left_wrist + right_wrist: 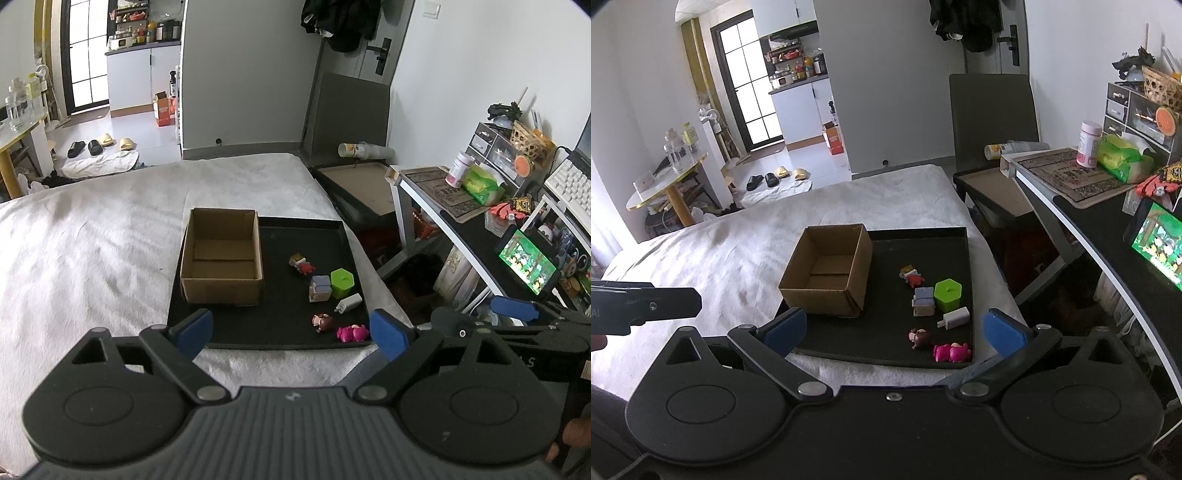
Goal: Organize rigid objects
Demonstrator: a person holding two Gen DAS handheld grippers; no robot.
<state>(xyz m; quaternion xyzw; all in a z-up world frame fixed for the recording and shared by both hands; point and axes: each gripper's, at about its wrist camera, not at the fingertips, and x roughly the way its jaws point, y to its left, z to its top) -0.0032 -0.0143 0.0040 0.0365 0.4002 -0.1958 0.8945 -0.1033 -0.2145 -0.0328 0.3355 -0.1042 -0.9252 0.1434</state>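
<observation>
Bedroom setup: white bed [110, 236] carries a black tray [258, 332], desk w/ clutter off to the right. Cardboard box [221, 258] sits on the tray's left half, open top, looks empty from both views.

6 small rigid items loose on the tray's right half, all apart from the box:
- small red/yellow figure [911, 276], farthest back
- blue-grey block toy [923, 301], just beside the green hexagonal container [948, 294]
- white charger plug [955, 318], near the right rim
- brown-haired figurine [919, 338]
- pink figurine [952, 352], lying at the front-right corner

Left gripper [291, 332]: pads spread wide, holding nothing, hovering short of the tray's front edge. Right gripper [895, 330]: same, spread wide, empty, also short of the tray.

Step, my read: pre-grasp, nothing boxed yet, so 0 of 6 done. Next move prob. right gripper down onto the pink figurine or brown-haired one (nearest), pinch, carry left, release over the box. Figurines are small and lying flat, so pads need to come low to the tray and straddle the narrow axis.
</observation>
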